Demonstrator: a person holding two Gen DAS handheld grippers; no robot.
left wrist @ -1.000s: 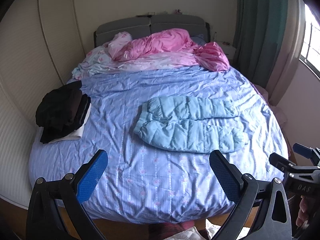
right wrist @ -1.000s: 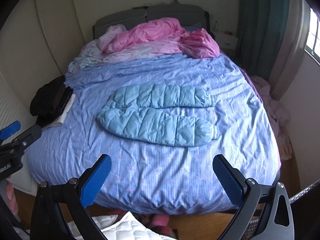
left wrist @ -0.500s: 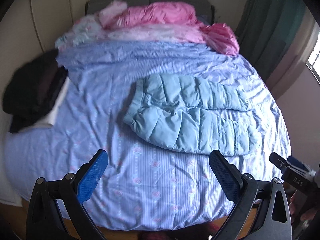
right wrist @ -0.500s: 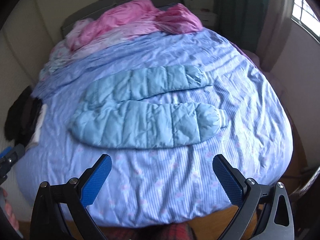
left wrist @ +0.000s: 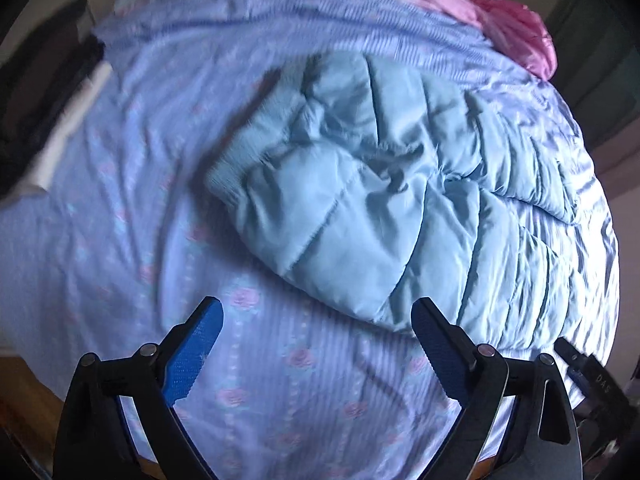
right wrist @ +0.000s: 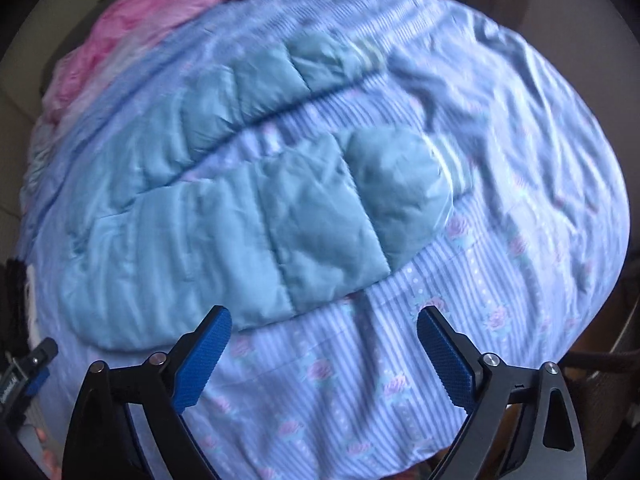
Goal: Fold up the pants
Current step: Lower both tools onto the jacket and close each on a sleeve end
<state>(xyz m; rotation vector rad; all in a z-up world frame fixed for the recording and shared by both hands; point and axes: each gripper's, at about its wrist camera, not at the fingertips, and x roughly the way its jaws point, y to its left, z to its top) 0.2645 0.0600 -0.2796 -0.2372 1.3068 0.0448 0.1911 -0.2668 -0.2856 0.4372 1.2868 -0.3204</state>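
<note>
Light-blue quilted pants (left wrist: 380, 200) lie flat on the striped floral bedsheet (left wrist: 280, 380), the two legs spread apart in a shallow V with sheet visible between them; ribbed waistband (left wrist: 236, 160) sits toward the left gripper's side, leg cuffs (right wrist: 448, 184) toward the right gripper's side. Left gripper (left wrist: 316, 336) hovers above the sheet just short of the near hip edge, fingers spread wide, nothing between the blue pads (left wrist: 192, 356). Right gripper (right wrist: 324, 344) likewise fully spread and empty, poised near the lower edge of the near leg, just short of its cuff end. Judgement: one gripper at each end of the garment suits a lengthwise first fold, near leg lifted over the far leg; that grasp is not yet made. The padded fabric looks thick, so each grip likely needs a deep bite on the edge. Pink duvet (left wrist: 516, 28) bunched at the far end, well apart from the pants. Both views show motion blur.
</note>
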